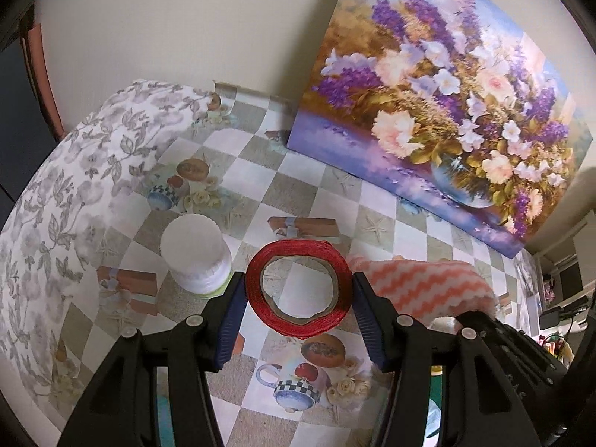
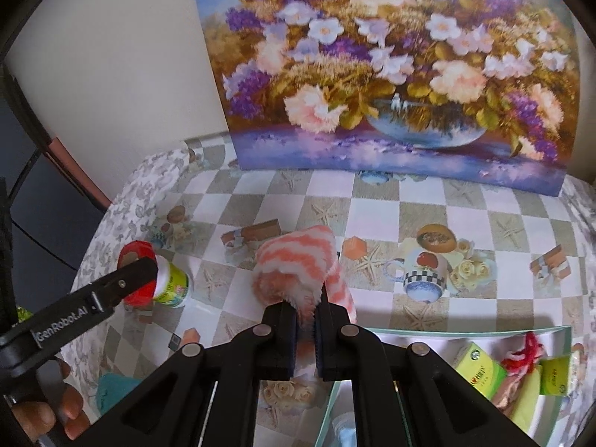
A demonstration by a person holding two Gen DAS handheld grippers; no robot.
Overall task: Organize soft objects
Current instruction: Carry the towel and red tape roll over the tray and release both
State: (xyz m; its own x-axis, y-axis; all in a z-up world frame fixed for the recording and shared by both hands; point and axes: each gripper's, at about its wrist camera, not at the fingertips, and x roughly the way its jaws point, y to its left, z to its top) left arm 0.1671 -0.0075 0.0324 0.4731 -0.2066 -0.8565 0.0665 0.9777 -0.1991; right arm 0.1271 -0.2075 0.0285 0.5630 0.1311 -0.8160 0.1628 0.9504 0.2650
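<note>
Left gripper (image 1: pixel 298 294), right gripper (image 2: pixel 306 318): both clamped.

Soft, even indoor light. A broad shadow falls across the tablecloth (image 2: pixel 465 201) near its front edge. Fisheye curvature bends both views, with dark vignetted corners. The painting (image 2: pixel 391 67) looks slightly blurred.

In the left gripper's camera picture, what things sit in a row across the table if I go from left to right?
White stack of cotton pads → red ribbon roll, held between the fingers of the left gripper → pink and white striped cloth.
</note>
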